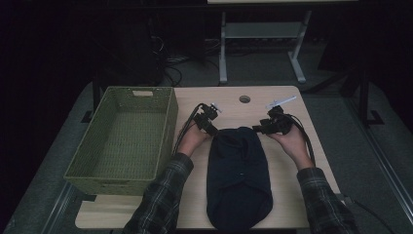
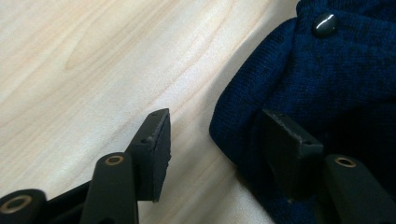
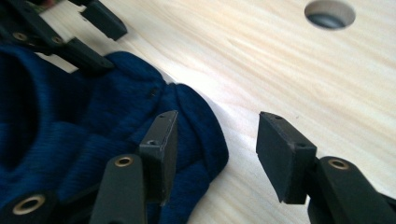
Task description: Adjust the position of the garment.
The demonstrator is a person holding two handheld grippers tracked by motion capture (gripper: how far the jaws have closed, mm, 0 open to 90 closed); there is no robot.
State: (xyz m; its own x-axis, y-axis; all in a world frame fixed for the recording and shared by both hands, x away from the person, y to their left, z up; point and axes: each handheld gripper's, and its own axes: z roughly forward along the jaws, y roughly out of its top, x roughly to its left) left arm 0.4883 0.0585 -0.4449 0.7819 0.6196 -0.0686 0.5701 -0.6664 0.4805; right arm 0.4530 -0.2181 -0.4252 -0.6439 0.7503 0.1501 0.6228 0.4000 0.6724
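Note:
A dark blue knitted garment [image 1: 238, 175] lies folded lengthwise on the wooden table [image 1: 287, 195], with a dark button [image 2: 325, 24] near its far end. My left gripper [image 1: 213, 130] is at the garment's far left corner. Its jaws stand open [image 2: 217, 121], one over bare wood and the other on the knit, with the folded edge between them. My right gripper [image 1: 257, 129] is at the far right corner, also open [image 3: 218, 116], with its left jaw on the cloth [image 3: 93, 130] and its right jaw over wood. The left gripper [image 3: 88, 32] appears across the garment in the right gripper view.
An empty green woven basket [image 1: 124, 139] stands along the table's left side, close to the left forearm. A round cable hole [image 1: 244, 99] sits in the tabletop beyond the garment, also seen as the hole [image 3: 329, 14] in the right gripper view. Bare wood lies on both sides of the garment.

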